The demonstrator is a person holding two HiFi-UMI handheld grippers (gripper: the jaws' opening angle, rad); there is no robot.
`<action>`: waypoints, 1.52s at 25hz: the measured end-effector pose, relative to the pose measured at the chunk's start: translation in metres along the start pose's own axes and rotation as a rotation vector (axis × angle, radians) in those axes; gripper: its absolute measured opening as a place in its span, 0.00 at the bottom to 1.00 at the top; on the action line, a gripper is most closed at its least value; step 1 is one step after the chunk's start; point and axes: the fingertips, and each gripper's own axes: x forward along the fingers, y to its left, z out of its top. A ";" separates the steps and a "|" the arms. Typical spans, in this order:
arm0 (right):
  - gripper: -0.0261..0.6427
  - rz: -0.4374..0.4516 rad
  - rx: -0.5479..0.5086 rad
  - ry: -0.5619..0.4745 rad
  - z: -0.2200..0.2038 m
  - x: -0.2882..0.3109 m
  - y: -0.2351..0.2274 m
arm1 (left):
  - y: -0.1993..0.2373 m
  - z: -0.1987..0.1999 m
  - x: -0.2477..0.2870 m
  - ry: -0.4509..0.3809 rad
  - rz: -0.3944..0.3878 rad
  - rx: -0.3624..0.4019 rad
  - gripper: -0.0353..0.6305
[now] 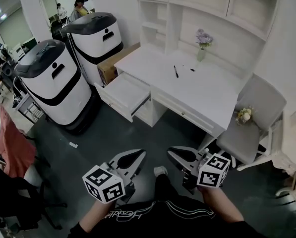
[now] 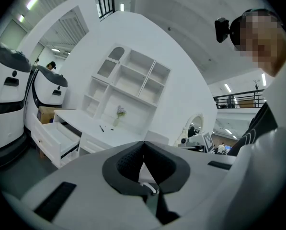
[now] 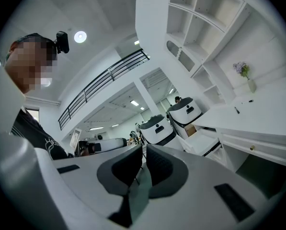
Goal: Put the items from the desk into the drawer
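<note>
White tabletop [image 1: 207, 90] carries the task's things; drawer [image 1: 125, 90] beneath it stands pulled open; left gripper [image 1: 138, 155] and right gripper [image 1: 175, 153], jaws pressed together on nothing, hang well short of both; black pen [image 1: 176, 71] and small dark item [image 1: 192, 70] lie untouched. Step, as judged: approach; next, reach in and spread one gripper about the pen.

A: What's on the white wooden desk [image 1: 207, 95]?
B: A black pen [image 1: 176, 71] mid-top, a small vase of purple flowers [image 1: 203, 44] behind it.
A: The sides?
B: An open white drawer [image 1: 124, 90] juts left; a grey padded chair [image 1: 254, 114] stands just right.
</note>
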 end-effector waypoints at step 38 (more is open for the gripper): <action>0.12 -0.183 0.022 0.015 0.206 0.141 -0.436 | 0.297 0.152 0.365 0.068 0.007 -0.082 0.09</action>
